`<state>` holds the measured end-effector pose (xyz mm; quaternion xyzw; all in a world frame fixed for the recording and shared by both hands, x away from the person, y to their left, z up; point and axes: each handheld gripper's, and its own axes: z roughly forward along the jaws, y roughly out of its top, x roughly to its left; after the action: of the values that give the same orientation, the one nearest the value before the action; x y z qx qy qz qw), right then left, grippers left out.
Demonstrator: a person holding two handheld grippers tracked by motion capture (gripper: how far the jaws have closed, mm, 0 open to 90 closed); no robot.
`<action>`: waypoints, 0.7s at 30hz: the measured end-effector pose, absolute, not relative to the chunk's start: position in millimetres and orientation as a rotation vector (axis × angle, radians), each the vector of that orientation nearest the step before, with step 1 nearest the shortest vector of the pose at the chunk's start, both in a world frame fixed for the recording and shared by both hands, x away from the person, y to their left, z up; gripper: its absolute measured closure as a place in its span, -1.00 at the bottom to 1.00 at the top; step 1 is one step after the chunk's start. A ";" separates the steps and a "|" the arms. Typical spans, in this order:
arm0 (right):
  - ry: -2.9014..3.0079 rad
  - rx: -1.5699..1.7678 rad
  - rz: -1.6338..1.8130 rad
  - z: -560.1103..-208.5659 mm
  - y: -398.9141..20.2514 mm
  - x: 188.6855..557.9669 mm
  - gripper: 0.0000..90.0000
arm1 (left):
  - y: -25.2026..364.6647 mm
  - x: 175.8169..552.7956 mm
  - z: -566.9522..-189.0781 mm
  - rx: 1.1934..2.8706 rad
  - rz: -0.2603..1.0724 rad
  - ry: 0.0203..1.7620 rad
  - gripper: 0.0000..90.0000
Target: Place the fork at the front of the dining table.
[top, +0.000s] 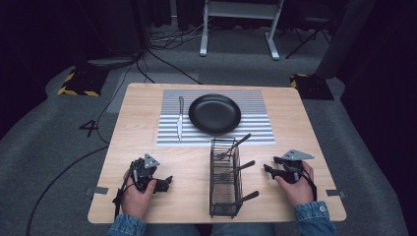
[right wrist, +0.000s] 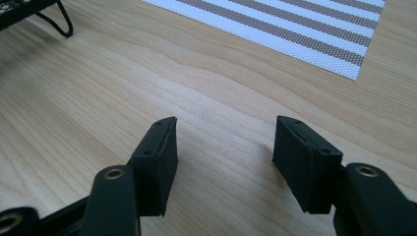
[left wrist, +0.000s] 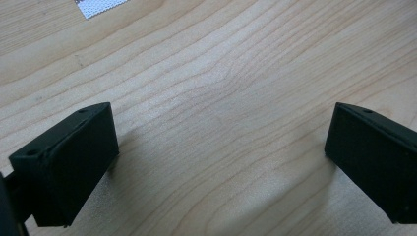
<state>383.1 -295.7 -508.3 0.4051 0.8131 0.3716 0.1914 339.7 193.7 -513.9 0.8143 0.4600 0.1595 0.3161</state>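
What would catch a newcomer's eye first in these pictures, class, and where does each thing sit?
First comes the round black plate on the grey-and-white striped placemat at the far middle of the pale wooden table, with a silver table knife lying just left of it. Nearer the person stands a black wire-mesh cutlery basket with dark-handled utensils poking out. The left gripper and right gripper rest open on either side.

You have a pale wood-grain surface under you, a placemat striped grey and white, a black plate, a silver knife, a black wire basket of dark-handled cutlery, and denim-blue sleeves.
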 end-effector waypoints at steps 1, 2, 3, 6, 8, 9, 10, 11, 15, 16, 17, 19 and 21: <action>2.283 1.138 1.044 -508.3 -295.7 383.1 -0.06 | 193.8 339.9 -513.8 2.146 0.419 1.209 -1.00; 2.283 1.137 1.044 -508.3 -295.8 383.2 -0.06 | 193.9 340.0 -513.6 2.149 0.417 1.209 -1.00; 2.285 1.137 1.045 -508.3 -296.0 383.3 -0.06 | 193.8 340.2 -513.8 2.146 0.420 1.208 -1.00; 2.290 1.132 1.045 -508.2 -296.4 383.5 -0.06 | 193.7 340.7 -513.8 2.147 0.422 1.206 -1.00; 2.283 1.135 1.036 -508.3 -296.0 383.3 -0.16 | 193.5 340.8 -513.8 2.146 0.421 1.208 -1.00; 2.283 1.135 1.036 -508.3 -296.0 383.3 -0.16 | 193.5 340.8 -513.8 2.146 0.421 1.208 -1.00; 2.270 1.161 1.024 -508.4 -296.0 384.1 -0.21 | 193.5 340.8 -513.8 2.146 0.420 1.208 -1.00; 2.269 1.161 1.023 -508.4 -295.8 384.0 -0.18 | 193.5 340.8 -513.8 2.146 0.420 1.208 -1.00; 2.282 1.140 1.041 -508.1 -295.3 382.9 -0.03 | 193.5 340.8 -513.8 2.146 0.421 1.208 -1.00; 2.291 1.137 1.047 -507.6 -295.6 383.0 0.03 | 193.6 340.8 -513.8 2.148 0.421 1.207 -1.00; 2.301 1.139 1.039 -506.5 -296.1 383.7 0.09 | 193.7 340.8 -513.8 2.148 0.421 1.207 -1.00; 2.329 1.146 1.027 -499.9 -297.8 386.1 0.15 | 193.3 341.1 -514.0 2.143 0.423 1.212 -1.00; 2.316 1.139 1.067 -487.9 -298.8 388.8 0.18 | 193.2 341.2 -514.1 2.140 0.424 1.216 -1.00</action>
<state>388.8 -298.8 -487.9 0.4015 0.8168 0.3763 0.1734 341.2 193.2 -514.1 0.8128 0.4618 0.1610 0.3166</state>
